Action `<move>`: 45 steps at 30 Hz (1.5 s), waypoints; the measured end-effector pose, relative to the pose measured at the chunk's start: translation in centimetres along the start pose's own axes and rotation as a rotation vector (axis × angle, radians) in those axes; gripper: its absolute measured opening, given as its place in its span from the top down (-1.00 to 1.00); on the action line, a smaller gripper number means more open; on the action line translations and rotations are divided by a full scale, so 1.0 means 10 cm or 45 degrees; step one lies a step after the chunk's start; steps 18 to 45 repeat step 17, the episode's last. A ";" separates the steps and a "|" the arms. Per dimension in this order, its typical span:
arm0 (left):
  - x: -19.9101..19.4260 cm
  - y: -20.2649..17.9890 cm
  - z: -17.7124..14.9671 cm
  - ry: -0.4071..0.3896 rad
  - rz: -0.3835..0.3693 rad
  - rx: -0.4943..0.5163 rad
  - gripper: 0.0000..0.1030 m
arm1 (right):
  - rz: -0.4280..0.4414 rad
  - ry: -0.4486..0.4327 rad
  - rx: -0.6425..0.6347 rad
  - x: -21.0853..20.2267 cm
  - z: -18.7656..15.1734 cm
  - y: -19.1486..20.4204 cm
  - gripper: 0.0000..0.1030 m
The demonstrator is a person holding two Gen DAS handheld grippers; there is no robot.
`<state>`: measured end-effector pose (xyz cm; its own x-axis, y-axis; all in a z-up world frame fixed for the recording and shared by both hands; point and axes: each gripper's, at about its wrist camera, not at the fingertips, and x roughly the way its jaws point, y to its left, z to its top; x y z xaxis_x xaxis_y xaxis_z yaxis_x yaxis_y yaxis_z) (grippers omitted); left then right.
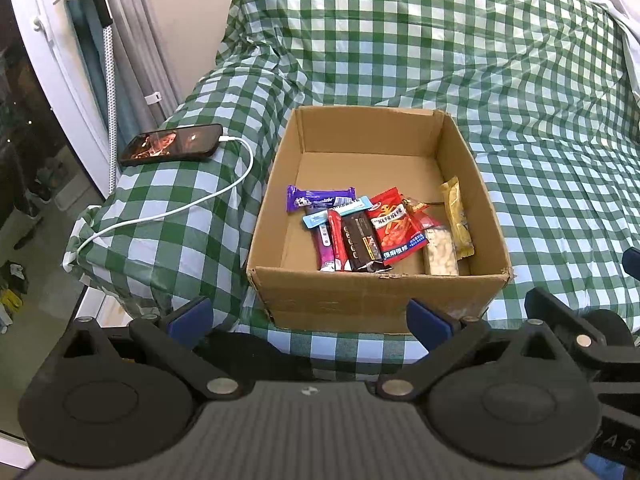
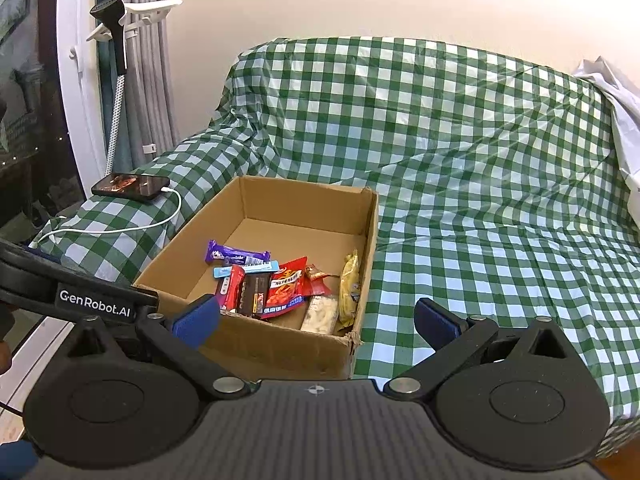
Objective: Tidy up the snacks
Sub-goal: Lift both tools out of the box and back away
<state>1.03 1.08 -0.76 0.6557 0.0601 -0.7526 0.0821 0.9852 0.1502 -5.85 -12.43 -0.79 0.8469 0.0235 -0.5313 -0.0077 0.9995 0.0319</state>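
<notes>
Then I held both grippers just short of the cardboard box (image 1: 376,300), which sat on the sofa seat near its left end, on the green checked cover (image 1: 540,184). My left gripper (image 1: 308,320) had its jaws wide apart and empty, the blue pads either side of the box's near wall. My right gripper (image 2: 316,318) was likewise wide and empty, its left pad over the box's near rim and its right pad over the cover. All the snacks lay inside the box, heaped toward its near end: a purple bar (image 1: 320,197) farthest in, a dark brown bar (image 1: 362,240) beside a red packet (image 1: 394,224), a clear pack of pale pieces (image 1: 440,254), and a yellow packet (image 1: 456,220) leaning on the right wall. A phone (image 1: 172,143) with a white cable (image 1: 168,216) lay on the left armrest.
</notes>
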 end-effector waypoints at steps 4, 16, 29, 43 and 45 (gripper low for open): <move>0.00 0.00 -0.01 0.002 0.003 0.000 -1.00 | 0.001 0.001 -0.002 0.00 0.00 0.00 -0.99; 0.00 0.00 -0.02 -0.008 0.015 0.001 -1.00 | 0.007 -0.001 -0.001 0.00 0.01 0.01 -0.99; 0.01 0.00 -0.01 -0.005 0.017 0.006 -1.00 | 0.010 -0.001 -0.001 0.00 0.02 0.01 -0.99; 0.01 0.00 -0.01 -0.005 0.017 0.006 -1.00 | 0.010 -0.001 -0.001 0.00 0.02 0.01 -0.99; 0.01 0.00 -0.01 -0.005 0.017 0.006 -1.00 | 0.010 -0.001 -0.001 0.00 0.02 0.01 -0.99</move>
